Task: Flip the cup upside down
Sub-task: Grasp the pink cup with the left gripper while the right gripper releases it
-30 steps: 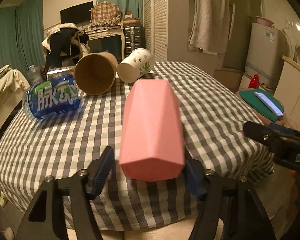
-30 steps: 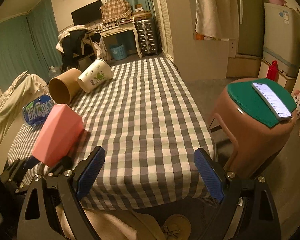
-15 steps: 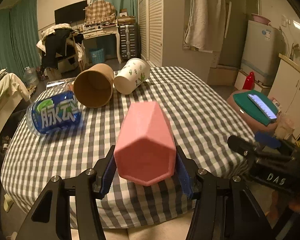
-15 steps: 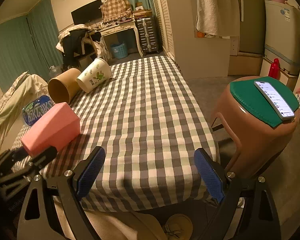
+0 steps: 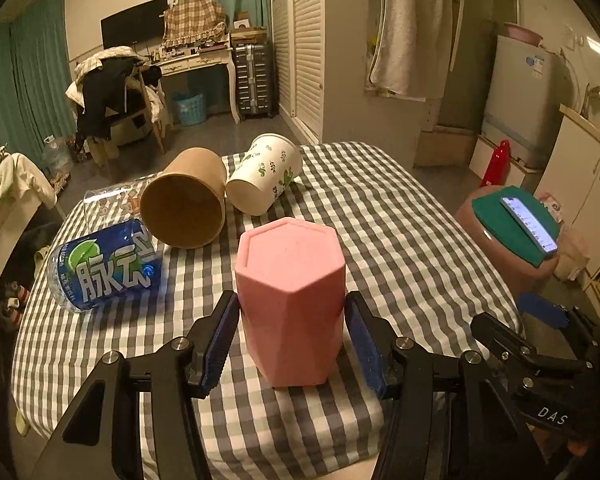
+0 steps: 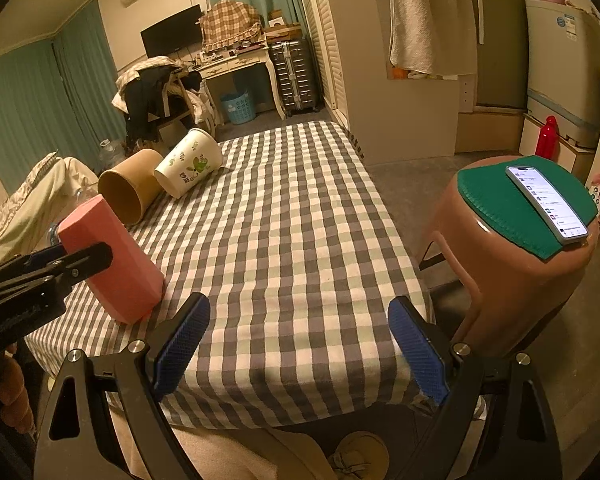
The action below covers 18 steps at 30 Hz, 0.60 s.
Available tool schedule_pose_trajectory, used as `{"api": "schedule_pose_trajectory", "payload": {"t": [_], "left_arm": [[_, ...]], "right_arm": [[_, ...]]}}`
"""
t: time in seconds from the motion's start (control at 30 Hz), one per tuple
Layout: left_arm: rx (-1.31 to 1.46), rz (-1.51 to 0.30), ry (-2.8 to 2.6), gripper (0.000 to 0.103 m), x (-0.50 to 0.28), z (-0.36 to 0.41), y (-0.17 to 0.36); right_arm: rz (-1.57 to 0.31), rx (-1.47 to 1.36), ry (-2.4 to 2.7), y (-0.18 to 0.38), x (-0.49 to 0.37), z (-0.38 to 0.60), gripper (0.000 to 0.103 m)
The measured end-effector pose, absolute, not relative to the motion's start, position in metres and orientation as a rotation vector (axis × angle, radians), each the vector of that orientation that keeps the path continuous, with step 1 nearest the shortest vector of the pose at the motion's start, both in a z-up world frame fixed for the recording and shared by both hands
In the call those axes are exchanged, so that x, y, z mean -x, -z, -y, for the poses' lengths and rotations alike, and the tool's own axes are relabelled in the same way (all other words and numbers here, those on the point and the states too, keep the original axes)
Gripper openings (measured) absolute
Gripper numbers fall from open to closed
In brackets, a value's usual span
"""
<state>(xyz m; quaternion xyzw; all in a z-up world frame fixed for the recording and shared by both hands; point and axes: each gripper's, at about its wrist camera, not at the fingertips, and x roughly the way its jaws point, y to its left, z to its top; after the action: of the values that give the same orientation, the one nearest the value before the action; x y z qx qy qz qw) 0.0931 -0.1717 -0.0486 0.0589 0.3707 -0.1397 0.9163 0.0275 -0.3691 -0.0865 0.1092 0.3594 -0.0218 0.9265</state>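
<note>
a: pink cup (image 5: 291, 304) first — where does it sit with the left gripper (image 5: 291, 340)?

b: between the blue pads (image 5: 221, 338), base up, mouth down on the checked tablecloth (image 5: 400, 232) near the front edge. the pads flank its lower walls very closely; i can't tell from the left wrist view whether they press it or have just let go. in the right wrist view the cup (image 6: 112, 256) looks a bit tilted, so i'd judge it isn't fully settled on its rim.

a: so how to finish well?

b: seat the rim flat before spreading the fingers. ease it down until the whole mouth meets the cloth, then open evenly, so neither pad drags a wall sideways. the faceted sides give flat faces to grip, but they could catch a pad on the way out, so pull straight back.

a: and the right gripper (image 6: 300, 344)?

b: fingers spread wide, holding nothing, hanging at the near table edge, well apart from the cup. it needn't help.

a: anything close by to mind?

b: a blue bottle (image 5: 106, 266) lies on its side just left of the cup, and behind it lie a brown paper cup (image 5: 184, 200) and a white printed cup (image 5: 266, 180), both on their sides. a stool (image 6: 512, 264) with a phone (image 6: 548, 200) stands off to the right. back the left tool away toward the person, not leftward, so it doesn't roll the bottle.
</note>
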Motion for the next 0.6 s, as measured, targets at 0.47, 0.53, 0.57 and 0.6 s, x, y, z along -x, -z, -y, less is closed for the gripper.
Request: {"api": "schedule_pose_trajectory", "payload": {"t": [0.47, 0.53, 0.57, 0.6], "left_arm": [[-0.108, -0.756, 0.292, 0.056, -0.088, 0.168, 0.051], [-0.102, -0.753, 0.296, 0.056, -0.087, 0.165, 0.052], [-0.100, -0.752, 0.297, 0.056, -0.086, 0.165, 0.052], [-0.099, -0.753, 0.297, 0.057, -0.086, 0.165, 0.053]], "right_arm": [[-0.741, -0.200, 0.042, 0.084, -0.031, 0.359, 0.091], [-0.741, -0.197, 0.044, 0.084, -0.030, 0.358, 0.091], [-0.741, -0.195, 0.046, 0.083, -0.030, 0.357, 0.091], [-0.740, -0.195, 0.046, 0.083, -0.030, 0.356, 0.091]]}}
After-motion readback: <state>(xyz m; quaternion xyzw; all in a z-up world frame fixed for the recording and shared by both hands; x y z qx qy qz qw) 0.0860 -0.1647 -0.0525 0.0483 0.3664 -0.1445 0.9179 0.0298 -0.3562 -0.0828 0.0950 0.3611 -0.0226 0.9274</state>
